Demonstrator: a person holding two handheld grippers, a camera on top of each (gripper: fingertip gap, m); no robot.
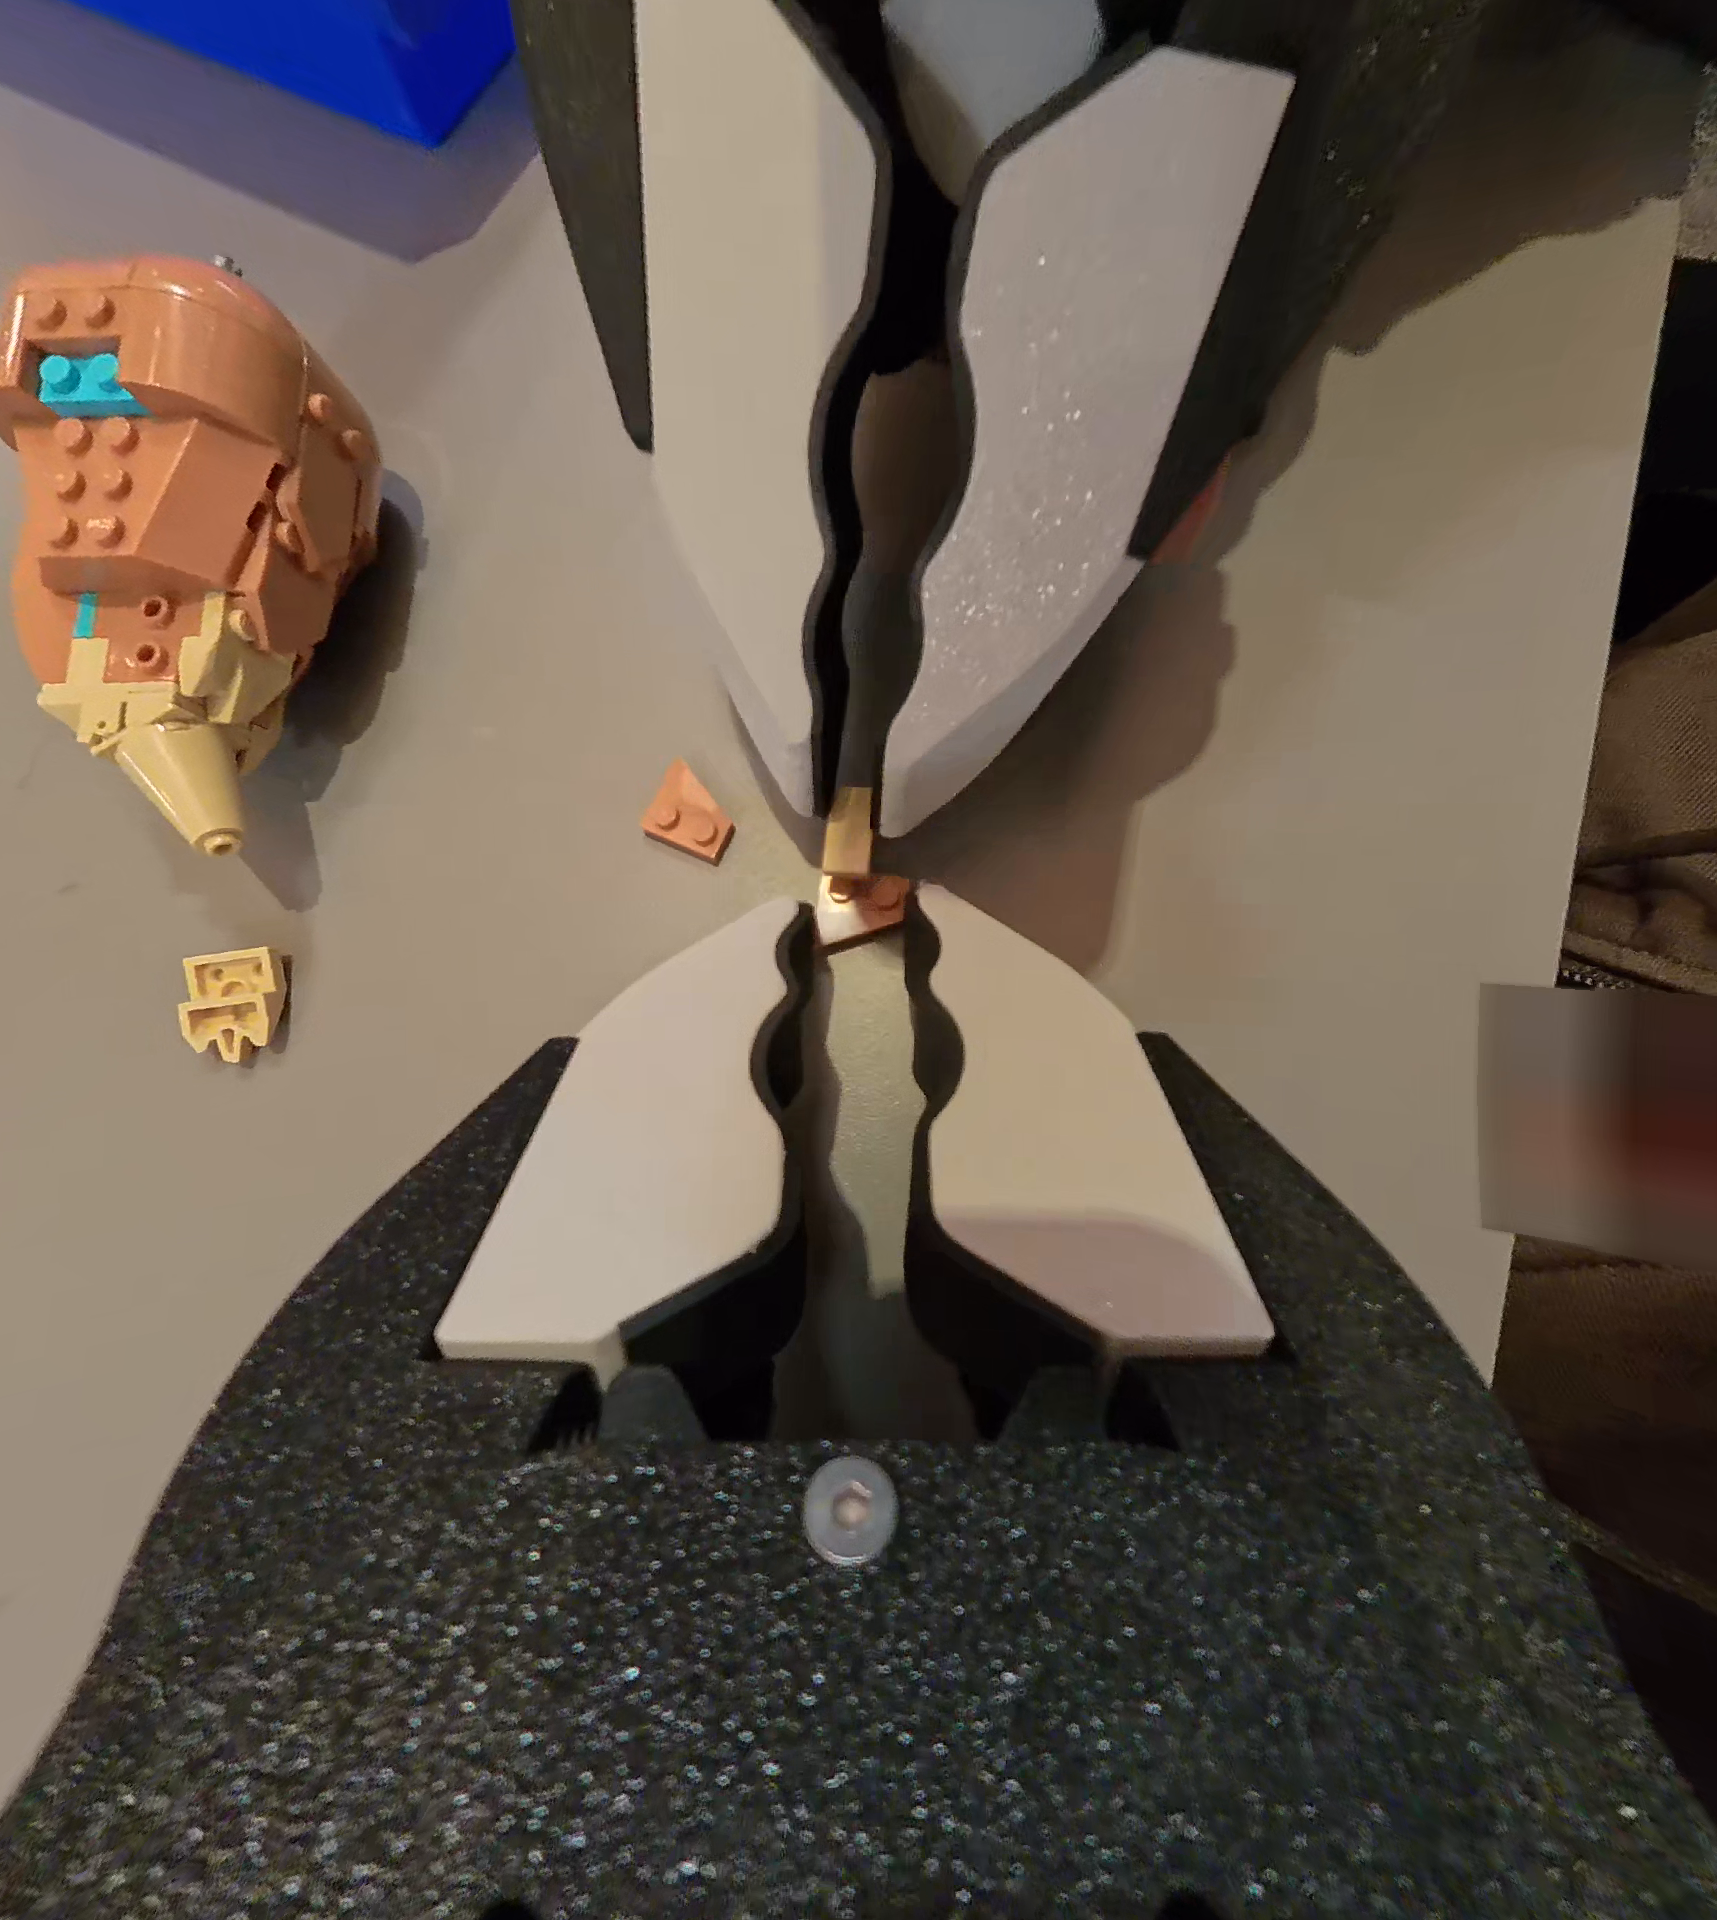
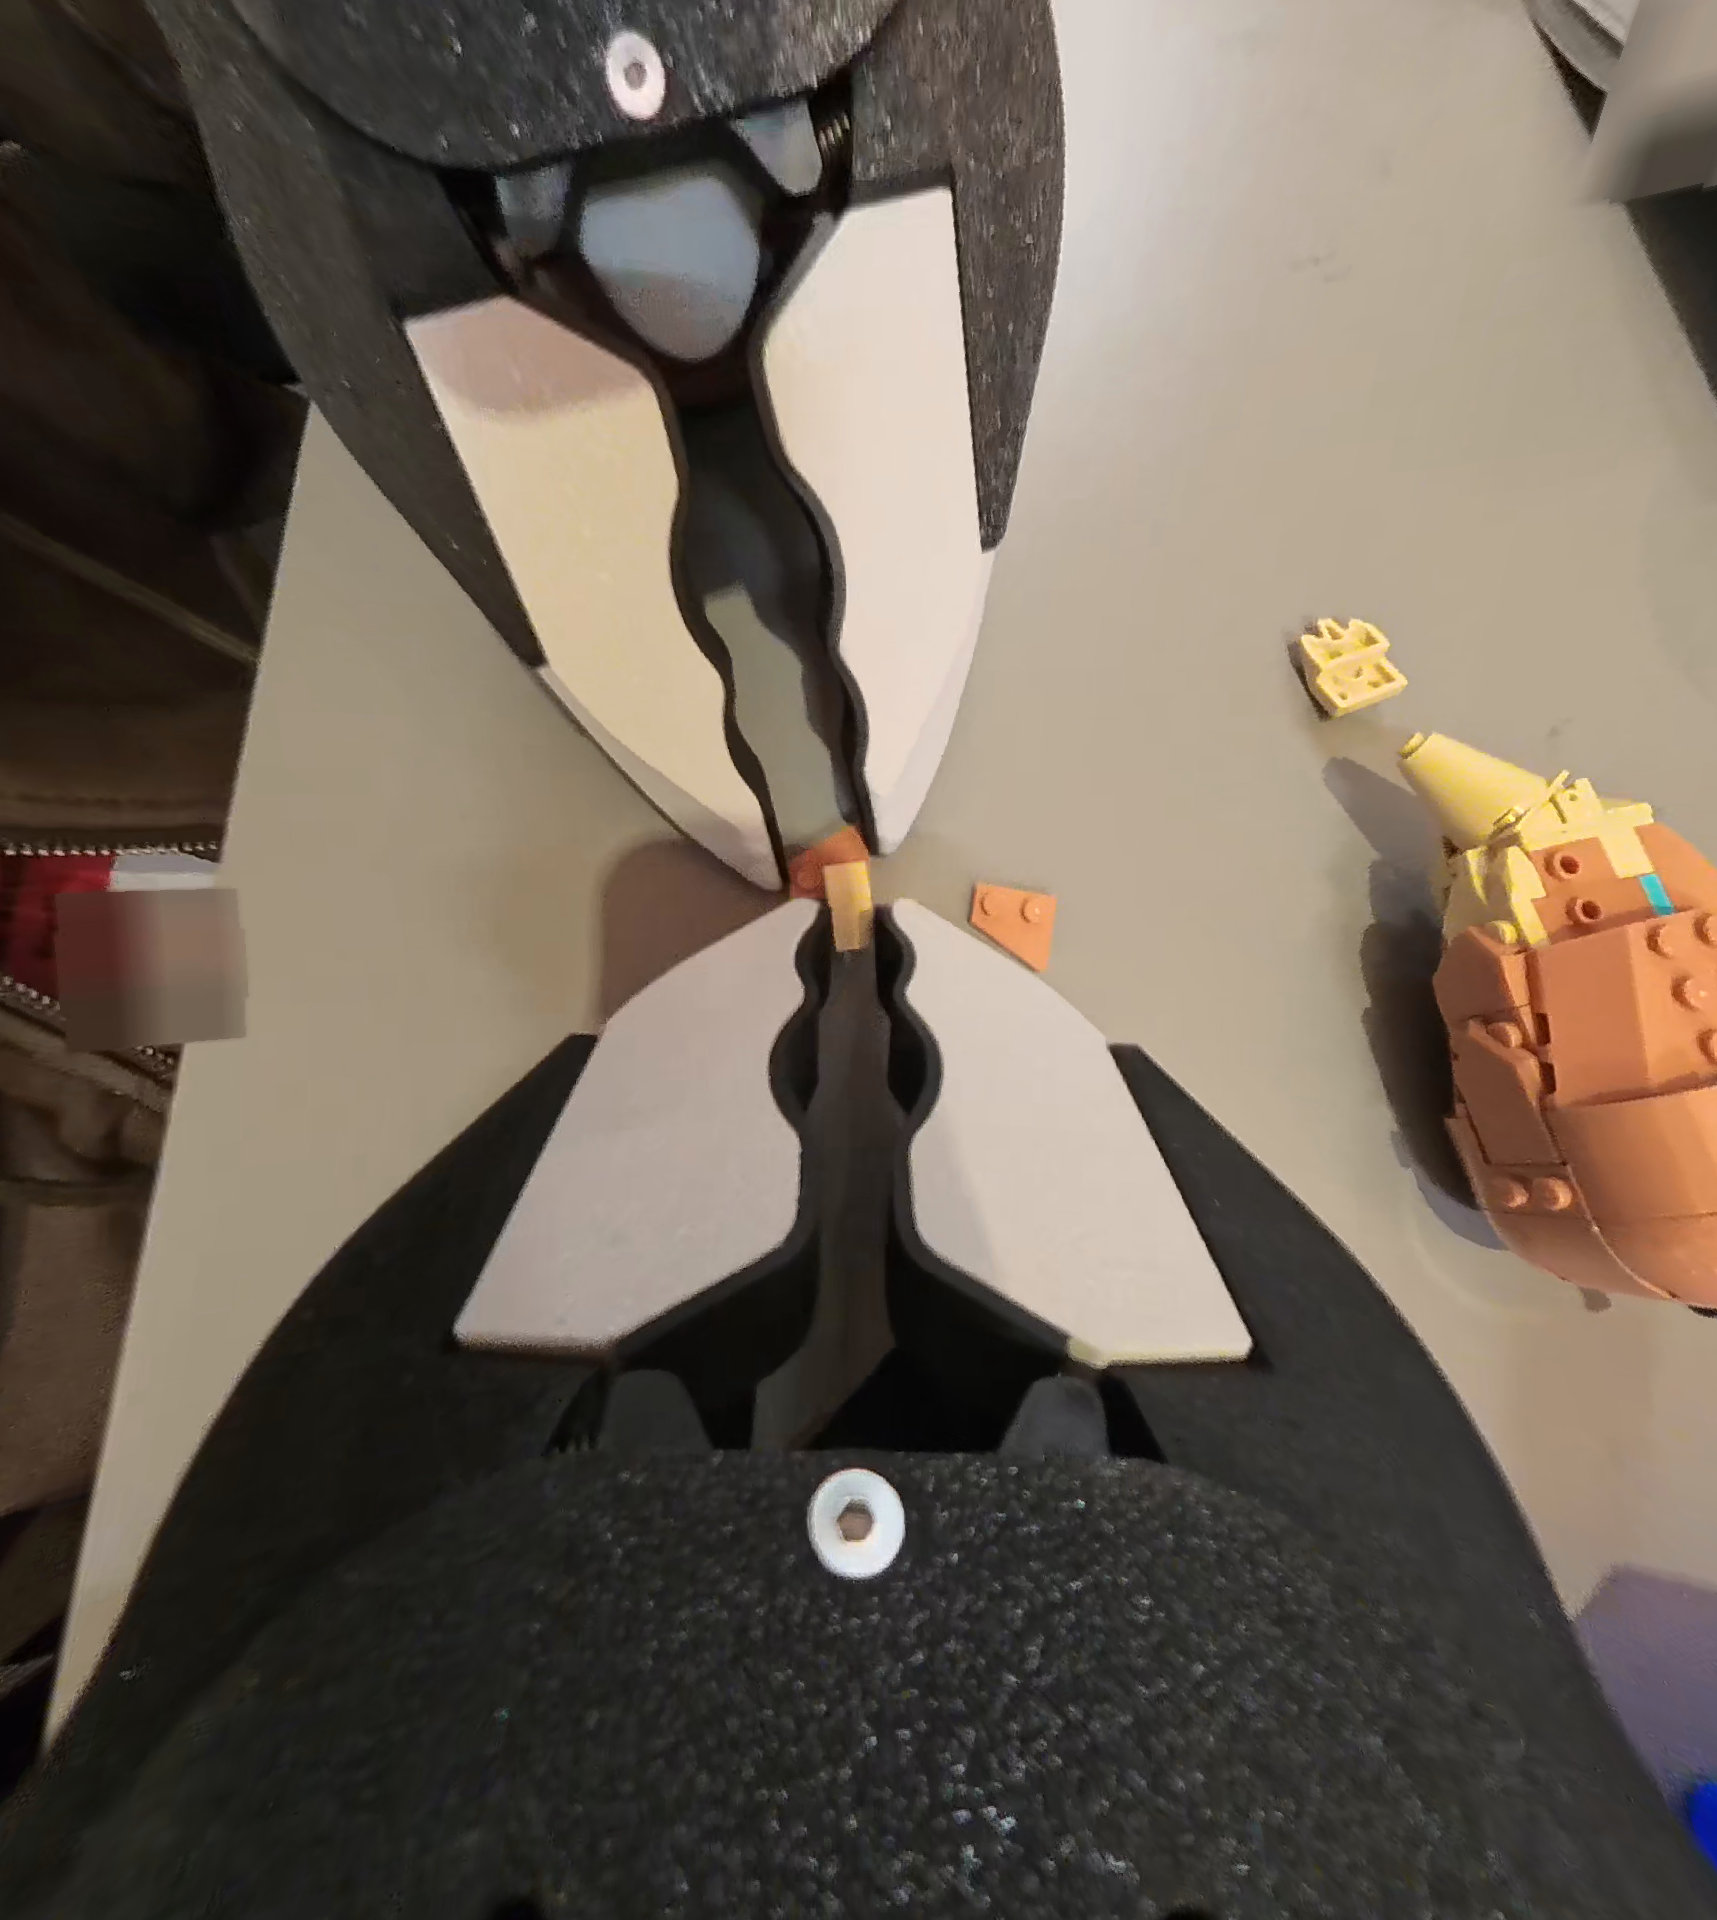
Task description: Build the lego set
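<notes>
My left gripper [image 1: 862, 923] is shut on a small brown wedge plate [image 1: 873, 906], held by its tips just above the grey table [image 1: 521, 1039]. My right gripper [image 2: 852, 923] is shut on a small tan piece [image 2: 849, 902] and faces the left one tip to tip. The tan piece touches the studded top of the brown plate [image 2: 818, 864]. In the left wrist view the right gripper [image 1: 849, 829] comes in from above with the tan piece [image 1: 846, 847]. In the right wrist view the left gripper [image 2: 826, 857] comes in from above.
A partly built brown and tan model [image 1: 179, 499] [image 2: 1612, 1091] lies on its side. A loose brown wedge plate [image 1: 688, 810] [image 2: 1015, 914] lies beside the tips. A small tan assembly [image 1: 230, 992] [image 2: 1347, 665] lies near the model. A blue block [image 1: 314, 62] sits far off. The table edge [image 1: 1602, 831] borders a dark bag. Only a small space, under 4 cm, lies between the two pairs of fingers. My right tips are roughly 20 cm from the blue block [image 1: 314, 62].
</notes>
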